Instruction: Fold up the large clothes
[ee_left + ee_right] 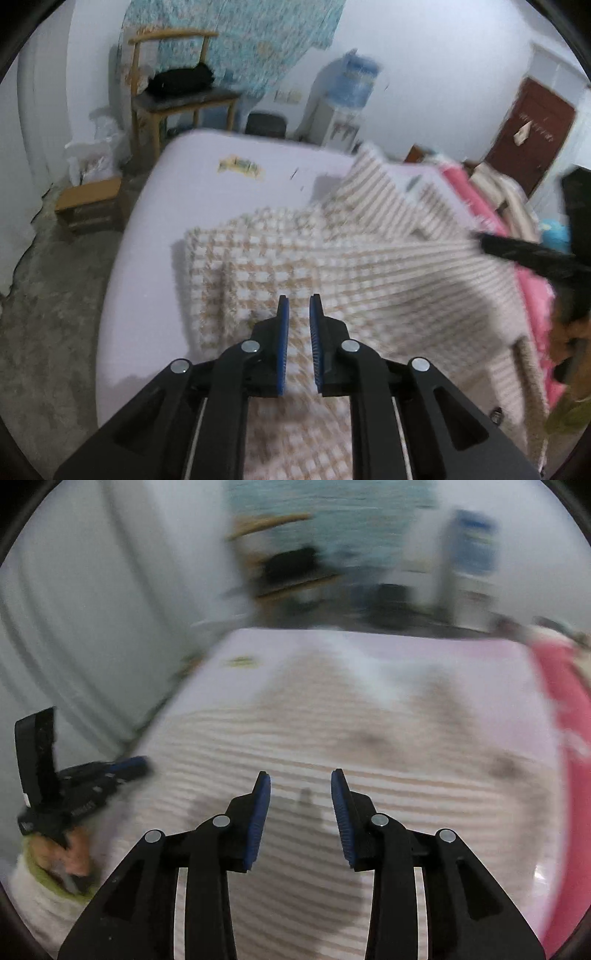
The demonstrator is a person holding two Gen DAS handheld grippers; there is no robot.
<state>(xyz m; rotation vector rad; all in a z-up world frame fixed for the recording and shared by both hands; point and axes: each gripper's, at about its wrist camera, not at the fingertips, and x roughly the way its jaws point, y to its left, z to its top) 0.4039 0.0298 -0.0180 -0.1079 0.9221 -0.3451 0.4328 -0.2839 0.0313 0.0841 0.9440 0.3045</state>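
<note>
The garment, a beige-and-white checked piece, lies spread over the near and right part of the bed, with one part doubled over at its left edge and a striped section rising toward the far right, so a first fold looks begun rather than finished. The left claw hovers just above the cloth with a narrow gap between its blue pads and nothing between them, likely placed to pick a fresh edge. The right claw stands wider apart and empty above the striped cloth; its view is blurred, so contact cannot be told. A pink cloth lies along the bed's right side. Beyond the bed stand a chair and a water dispenser.
</note>
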